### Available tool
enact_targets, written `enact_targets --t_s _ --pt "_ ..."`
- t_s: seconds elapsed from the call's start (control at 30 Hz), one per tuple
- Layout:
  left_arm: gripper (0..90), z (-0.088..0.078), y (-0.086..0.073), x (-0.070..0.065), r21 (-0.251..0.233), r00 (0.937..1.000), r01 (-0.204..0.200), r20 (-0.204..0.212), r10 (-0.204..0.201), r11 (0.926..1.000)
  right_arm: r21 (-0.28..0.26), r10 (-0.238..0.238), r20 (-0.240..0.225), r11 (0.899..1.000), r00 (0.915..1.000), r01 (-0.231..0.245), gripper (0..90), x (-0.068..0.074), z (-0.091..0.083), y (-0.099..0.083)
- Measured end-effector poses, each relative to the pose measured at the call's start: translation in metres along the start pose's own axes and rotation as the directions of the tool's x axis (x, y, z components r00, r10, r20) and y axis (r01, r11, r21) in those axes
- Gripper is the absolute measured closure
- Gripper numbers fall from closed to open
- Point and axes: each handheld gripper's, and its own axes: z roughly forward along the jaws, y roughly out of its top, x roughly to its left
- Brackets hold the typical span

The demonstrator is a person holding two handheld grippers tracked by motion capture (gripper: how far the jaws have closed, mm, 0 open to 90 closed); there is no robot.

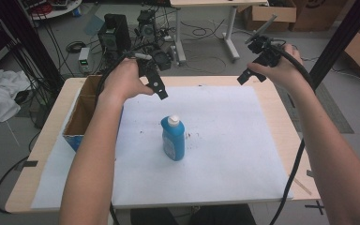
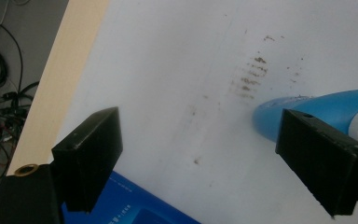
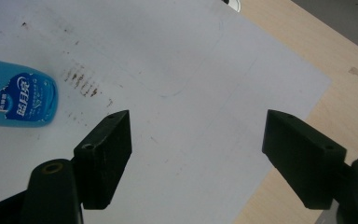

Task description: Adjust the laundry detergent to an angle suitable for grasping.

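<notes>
Nearest the table's front edge, the white sheet (image 1: 225, 159) lies bare, and just beyond it the blue bottle (image 1: 173, 138) stands upright at the sheet's centre, white cap (image 1: 173, 121) on top, nothing touching it. From the bottle, the left gripper (image 1: 155, 83) hangs at about eleven o'clock, raised above the sheet, jaws spread wide with nothing between them; in the left gripper view the bottle (image 2: 317, 109) shows partly behind one jaw. Out at one o'clock, well apart, the right gripper (image 1: 251, 76) hovers over the far edge of the table (image 1: 281, 136), also wide open and empty; its own view catches the bottle's label (image 3: 21, 99) off to the side. At nine o'clock sits the open cardboard box (image 1: 82, 112). My read: the reach for the bottle is just beginning. To do it well, I'd bring the left gripper down level, straddle the body below the cap, square the jaws to the flat sides, and close gently so it doesn't tip.
</notes>
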Motion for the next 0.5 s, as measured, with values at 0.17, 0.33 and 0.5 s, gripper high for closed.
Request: enact_targets --t_s 0.17,0.33,0.5 --pt "15.3 -0.001 -0.001 -0.002 0.001 1.0 -0.004 -0.005 0.004 1.0 -0.008 -0.008 -0.003 1.0 1.0 0.008 23.2 0.003 0.0 -0.002" --pt "15.3 -0.002 -0.002 -0.002 -0.001 1.0 0.0 -0.004 0.0 1.0 -0.045 -0.02 -0.021 0.999 0.9996 0.019 21.2 0.008 -0.004 -0.008" --pt "15.3 -0.002 -0.003 -0.001 -0.002 1.0 -0.004 -0.005 0.004 1.0 -0.066 -0.021 -0.033 0.998 0.9992 0.019 20.0 0.011 -0.007 -0.013"
